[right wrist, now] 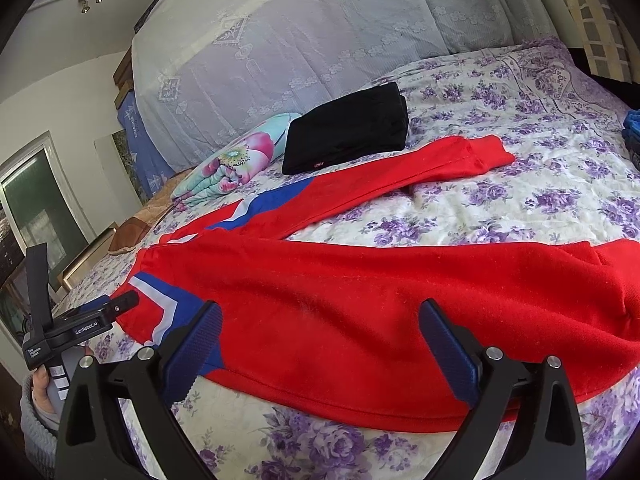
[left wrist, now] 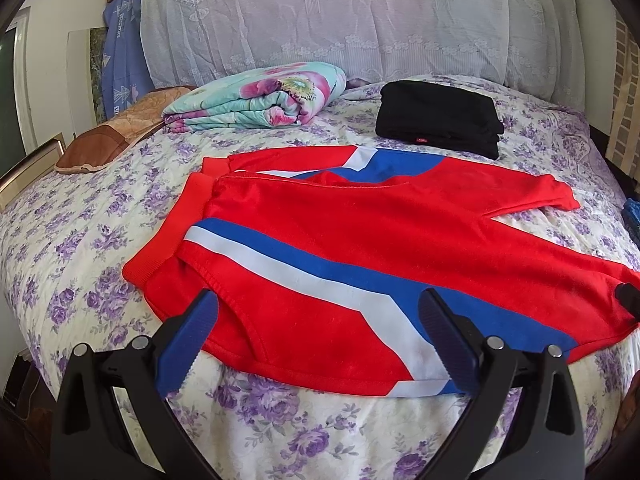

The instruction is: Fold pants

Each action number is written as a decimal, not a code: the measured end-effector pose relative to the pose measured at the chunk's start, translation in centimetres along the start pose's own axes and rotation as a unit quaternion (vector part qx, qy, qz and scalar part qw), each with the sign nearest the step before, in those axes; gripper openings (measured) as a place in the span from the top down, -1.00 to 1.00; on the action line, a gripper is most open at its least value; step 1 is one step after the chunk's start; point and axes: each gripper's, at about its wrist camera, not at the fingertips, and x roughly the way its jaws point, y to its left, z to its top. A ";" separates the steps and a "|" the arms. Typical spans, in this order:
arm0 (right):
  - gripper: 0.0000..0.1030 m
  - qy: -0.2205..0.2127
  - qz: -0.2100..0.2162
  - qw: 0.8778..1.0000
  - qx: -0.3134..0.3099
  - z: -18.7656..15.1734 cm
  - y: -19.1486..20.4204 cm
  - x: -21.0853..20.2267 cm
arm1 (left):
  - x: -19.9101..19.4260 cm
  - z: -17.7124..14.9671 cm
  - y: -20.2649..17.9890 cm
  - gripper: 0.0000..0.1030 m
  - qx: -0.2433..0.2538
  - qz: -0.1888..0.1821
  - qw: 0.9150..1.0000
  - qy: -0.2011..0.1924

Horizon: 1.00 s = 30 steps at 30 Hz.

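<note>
The left tool [left wrist: 320, 304] is spread wide, its two blue-padded fingers [left wrist: 188, 336] angled apart and holding nothing. Both fingers hover over the near edge of the red pants [left wrist: 360, 240], close to the fabric; whether the pads actually touch the cloth cannot be told from its own view. The right tool [right wrist: 320, 312] is likewise spread wide and empty, its fingers [right wrist: 452, 348] over the near hem of a red leg, contact again unclear. In the right wrist view the left tool [right wrist: 124, 302] shows at the far left edge, held in a person's hand [right wrist: 42, 392] with a grey knitted sleeve [right wrist: 34, 432] at the wrist.

The pants lie flat on the bed [left wrist: 100, 208], which is covered by a white sheet with purple flowers. They are bright red with a diagonal blue and white stripe on each leg, and a ribbed red waistband [left wrist: 160, 248] at the left. The legs run rightward and part in a V, the far leg ending in a cuff [right wrist: 488, 152] near the black folded garment [left wrist: 438, 118]. The near leg's end bunches slightly at the right.

Behind, a folded floral quilt [left wrist: 260, 96] and a brown pillow [left wrist: 104, 140] lie near a lace-draped headboard [left wrist: 340, 12].
</note>
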 end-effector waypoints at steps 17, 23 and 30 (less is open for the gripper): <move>-0.92 0.001 0.001 1.000 0.005 -0.1 -0.3 0.1 | 0.1 -0.1 0.3 -0.90 -0.003 0.000 1.000 0.001; -0.92 0.001 0.002 1.000 0.006 -0.1 -0.3 0.1 | 0.1 -0.1 0.2 -0.90 -0.002 0.001 1.000 0.001; -0.92 0.002 0.002 1.000 0.006 -0.2 -0.4 0.2 | 0.1 -0.1 0.2 -0.90 -0.003 0.001 1.000 0.001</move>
